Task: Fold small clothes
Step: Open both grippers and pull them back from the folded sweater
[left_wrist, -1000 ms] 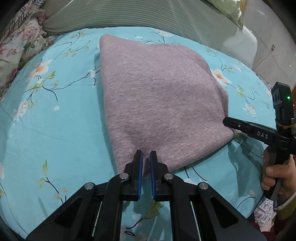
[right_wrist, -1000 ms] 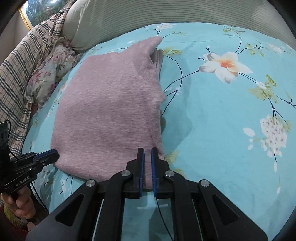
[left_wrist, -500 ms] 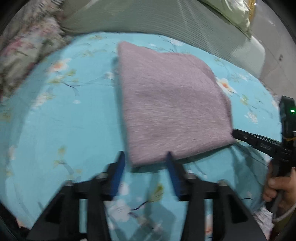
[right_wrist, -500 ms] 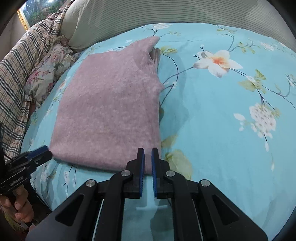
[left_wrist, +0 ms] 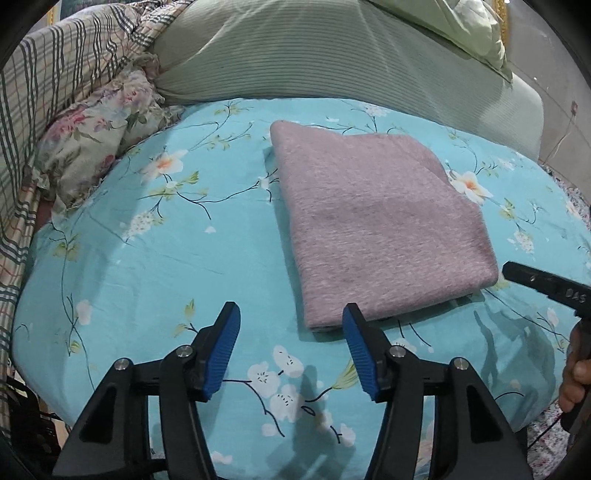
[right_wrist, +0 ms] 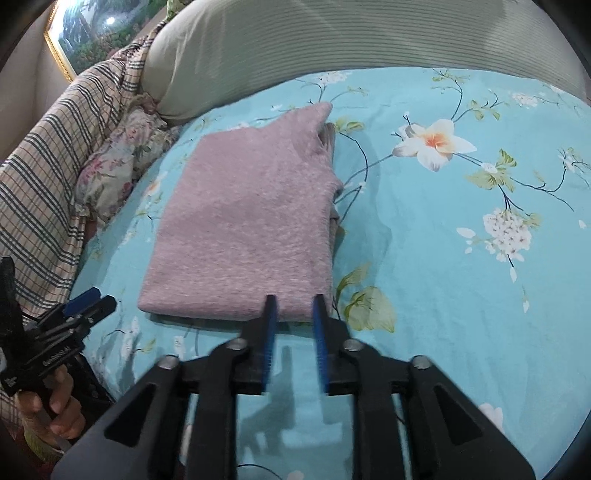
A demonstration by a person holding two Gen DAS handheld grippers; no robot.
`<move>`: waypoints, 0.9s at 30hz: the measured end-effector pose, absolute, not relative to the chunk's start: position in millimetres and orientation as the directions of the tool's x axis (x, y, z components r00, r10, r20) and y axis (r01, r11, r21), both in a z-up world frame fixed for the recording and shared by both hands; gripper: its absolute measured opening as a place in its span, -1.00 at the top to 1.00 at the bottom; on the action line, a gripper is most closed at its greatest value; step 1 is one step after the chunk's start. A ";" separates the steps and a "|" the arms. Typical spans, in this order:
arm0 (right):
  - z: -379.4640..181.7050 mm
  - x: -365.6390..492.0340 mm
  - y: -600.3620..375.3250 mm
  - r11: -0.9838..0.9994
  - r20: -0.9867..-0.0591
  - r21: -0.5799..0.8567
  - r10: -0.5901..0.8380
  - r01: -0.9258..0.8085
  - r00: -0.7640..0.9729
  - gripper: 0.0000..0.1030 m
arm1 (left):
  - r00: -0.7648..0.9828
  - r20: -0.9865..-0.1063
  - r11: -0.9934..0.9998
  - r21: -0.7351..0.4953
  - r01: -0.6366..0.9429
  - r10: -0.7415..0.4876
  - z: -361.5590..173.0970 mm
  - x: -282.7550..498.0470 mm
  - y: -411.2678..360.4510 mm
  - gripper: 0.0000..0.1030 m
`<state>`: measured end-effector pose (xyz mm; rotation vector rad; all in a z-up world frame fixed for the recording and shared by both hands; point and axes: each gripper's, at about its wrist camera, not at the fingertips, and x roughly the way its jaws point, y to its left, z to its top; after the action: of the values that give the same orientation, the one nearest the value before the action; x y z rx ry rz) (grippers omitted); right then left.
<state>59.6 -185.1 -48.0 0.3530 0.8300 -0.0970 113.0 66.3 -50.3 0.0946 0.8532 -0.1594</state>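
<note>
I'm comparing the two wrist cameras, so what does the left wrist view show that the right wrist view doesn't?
Only the left wrist view shows the pale green pillow at the upper right. Only the right wrist view shows the framed picture at the upper left and the garment's layered side edge. Both show the folded mauve garment lying flat on the turquoise floral sheet, the plaid blanket, and both tongs open, holding nothing.
</note>
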 end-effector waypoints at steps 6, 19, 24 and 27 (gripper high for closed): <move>-41.3 70.7 -188.2 0.938 -0.730 0.268 0.050 0.218 0.682 0.32 | 0.647 -0.758 0.984 0.035 0.173 -0.087 -50.5 124.3 67.6 -0.15; -23.2 122.4 -196.2 0.951 -0.730 0.235 0.039 0.198 0.682 -0.02 | 0.651 -0.756 0.988 0.038 0.149 -0.069 -42.0 173.4 69.5 -0.64; -24.4 175.6 -222.6 0.936 -0.720 0.282 0.062 0.209 0.691 -0.02 | 0.603 -0.788 0.990 -0.052 0.134 -0.123 -50.9 206.8 74.4 -0.64; -29.7 209.9 -246.7 0.913 -0.714 0.334 0.084 0.234 0.695 -0.02 | 0.589 -0.796 0.989 -0.080 0.123 -0.137 -55.2 231.5 74.7 -0.64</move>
<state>209.9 -246.7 -29.7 0.4229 0.8043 -0.0865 231.5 74.7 -55.2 -0.0168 0.9283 -0.1512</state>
